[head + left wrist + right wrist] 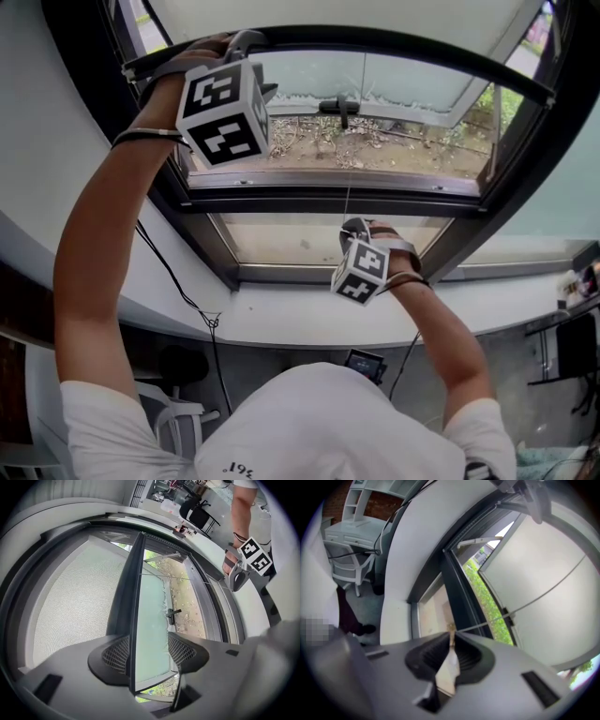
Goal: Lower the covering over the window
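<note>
Pale mesh roller blind (70,602): raised, far top of window. Light, limp fabric; take by stiff dark bottom bar (133,583). Left gripper (147,656): jaws apart, straddling bar. Right gripper (452,641): pinched on thin pull cord (487,622).

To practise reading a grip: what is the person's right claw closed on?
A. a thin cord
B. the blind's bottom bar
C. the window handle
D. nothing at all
A: in the right gripper view, the right claw has its jaws pinched together on a thin cord that runs off tight, up and to the right.
</note>
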